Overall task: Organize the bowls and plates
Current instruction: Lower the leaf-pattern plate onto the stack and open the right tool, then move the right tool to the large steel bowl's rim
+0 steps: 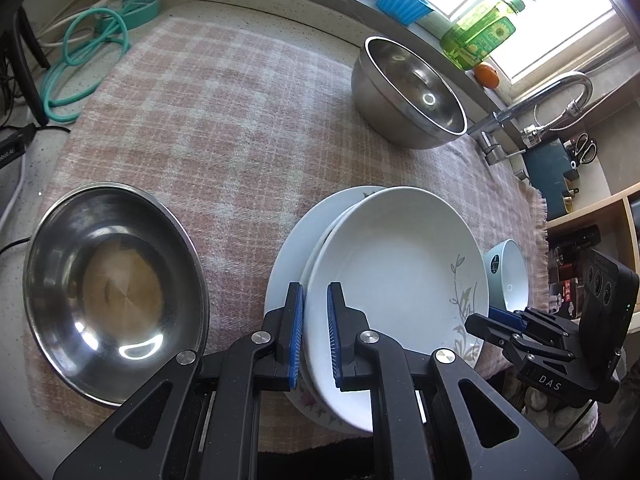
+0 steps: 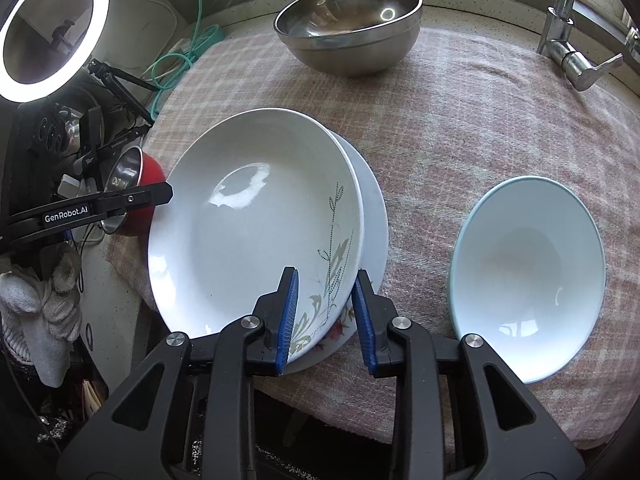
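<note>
A white deep plate point(image 1: 400, 256) point(image 2: 248, 220) with a grey-green plant motif tops a stack on a plain white plate point(image 1: 292, 240) point(image 2: 374, 216) and a flowered plate point(image 2: 340, 332). My left gripper point(image 1: 315, 336) is shut on the top plate's near-left rim. My right gripper point(image 2: 326, 316) straddles the near-right rim; its pads stand apart from the rim, so it is open. A light-blue bowl point(image 2: 528, 272) point(image 1: 510, 276) sits to the right of the stack. A shallow steel dish point(image 1: 112, 280) lies to the left.
A pink plaid cloth point(image 1: 220, 120) covers the counter. A large steel bowl point(image 1: 412, 96) point(image 2: 352, 20) stands at the back. A faucet point(image 2: 564, 20) rises at the far right. A ring light point(image 2: 52, 28), a red bowl point(image 2: 150, 176) and cables crowd the left side.
</note>
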A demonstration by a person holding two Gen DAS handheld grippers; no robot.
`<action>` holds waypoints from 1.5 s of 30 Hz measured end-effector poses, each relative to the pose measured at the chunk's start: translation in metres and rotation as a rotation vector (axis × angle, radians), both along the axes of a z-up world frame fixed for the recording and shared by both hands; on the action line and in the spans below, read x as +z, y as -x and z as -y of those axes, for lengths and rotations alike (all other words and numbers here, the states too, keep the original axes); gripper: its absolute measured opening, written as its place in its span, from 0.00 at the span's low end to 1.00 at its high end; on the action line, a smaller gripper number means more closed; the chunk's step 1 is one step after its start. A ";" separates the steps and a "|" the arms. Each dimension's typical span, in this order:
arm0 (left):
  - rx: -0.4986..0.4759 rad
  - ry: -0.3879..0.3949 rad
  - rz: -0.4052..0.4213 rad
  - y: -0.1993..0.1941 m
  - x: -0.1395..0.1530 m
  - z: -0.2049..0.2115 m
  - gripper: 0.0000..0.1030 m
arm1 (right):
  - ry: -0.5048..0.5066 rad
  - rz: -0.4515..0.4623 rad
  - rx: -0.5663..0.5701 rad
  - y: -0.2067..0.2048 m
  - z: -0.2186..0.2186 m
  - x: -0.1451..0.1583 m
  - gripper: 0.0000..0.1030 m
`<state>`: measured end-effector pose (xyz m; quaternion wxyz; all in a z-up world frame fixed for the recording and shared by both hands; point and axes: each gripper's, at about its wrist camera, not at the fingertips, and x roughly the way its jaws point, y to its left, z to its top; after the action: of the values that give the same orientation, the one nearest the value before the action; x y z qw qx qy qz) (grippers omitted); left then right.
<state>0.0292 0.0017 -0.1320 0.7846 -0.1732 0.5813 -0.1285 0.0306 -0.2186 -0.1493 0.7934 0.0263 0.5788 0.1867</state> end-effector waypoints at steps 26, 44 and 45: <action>0.062 0.079 0.087 -0.044 0.043 -0.020 0.40 | -0.170 0.178 -0.209 -0.044 0.046 0.073 0.75; -0.006 0.089 0.093 -0.155 0.041 0.020 0.42 | -0.292 0.102 -0.424 -0.141 0.063 0.062 0.80; -0.014 0.081 0.088 -0.160 0.038 0.023 0.42 | -0.289 0.095 -0.428 -0.145 0.062 0.059 0.80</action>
<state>0.1890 -0.0212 -0.0935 0.8009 -0.1947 0.5416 -0.1649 0.1755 -0.2810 -0.0902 0.8291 0.2522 0.4896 0.0964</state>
